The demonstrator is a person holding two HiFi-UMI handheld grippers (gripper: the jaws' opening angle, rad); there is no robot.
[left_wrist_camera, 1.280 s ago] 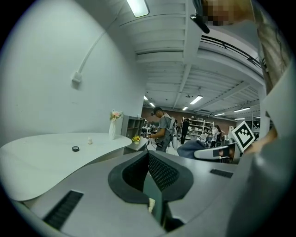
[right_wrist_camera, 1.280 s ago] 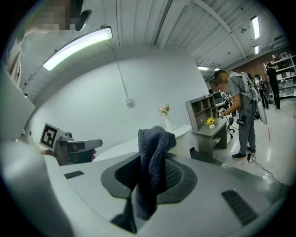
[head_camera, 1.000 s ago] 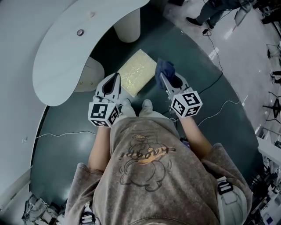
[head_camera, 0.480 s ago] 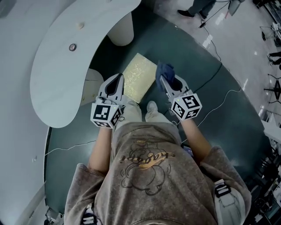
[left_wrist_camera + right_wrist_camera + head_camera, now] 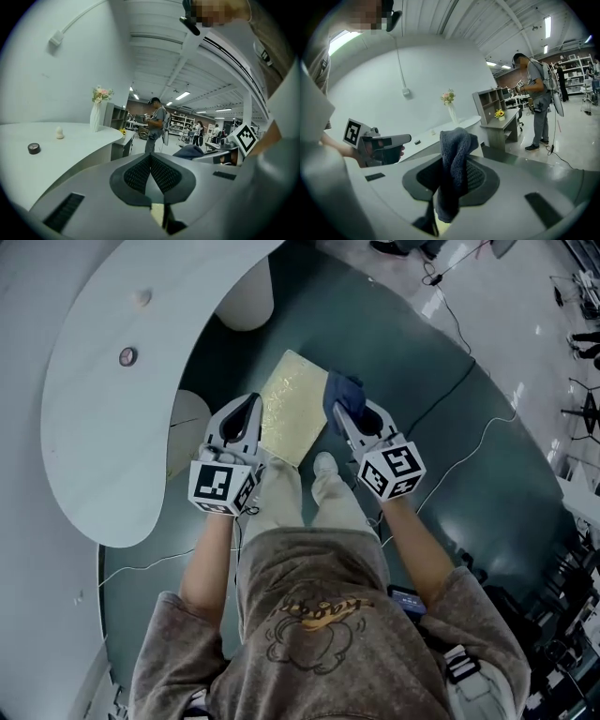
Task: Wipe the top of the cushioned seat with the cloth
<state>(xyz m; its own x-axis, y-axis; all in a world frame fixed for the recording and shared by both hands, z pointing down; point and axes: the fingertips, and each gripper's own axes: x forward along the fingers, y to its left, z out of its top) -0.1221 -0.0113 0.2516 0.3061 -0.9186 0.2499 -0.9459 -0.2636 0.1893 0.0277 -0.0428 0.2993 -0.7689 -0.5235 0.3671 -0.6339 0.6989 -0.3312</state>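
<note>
Seen from above, the right claw [image 5: 344,411] is clamped on a dark cloth [image 5: 343,388] over the right edge of the yellow seat [image 5: 287,411], which stretches leftward and away from the person, while the left claw [image 5: 246,409] is closed and empty.

1. Two grey two-jaw grippers, there they are: left gripper [image 5: 250,405] and right gripper [image 5: 338,407], both just off the inner curve of the one curved white table [image 5: 84,437].
2. One dark blue knitted cloth [image 5: 343,388], out past the table's inner curve.
3. One square yellow cushioned seat [image 5: 291,409], right beside the table.
4. On the table top: one small black ring [image 5: 33,148], one small white rounded piece [image 5: 59,133], and one white vase of flowers [image 5: 97,116].
5. Two thin white cables on the floor, one [image 5: 150,562] near the table's edge, one [image 5: 473,448] well away from it.
</note>
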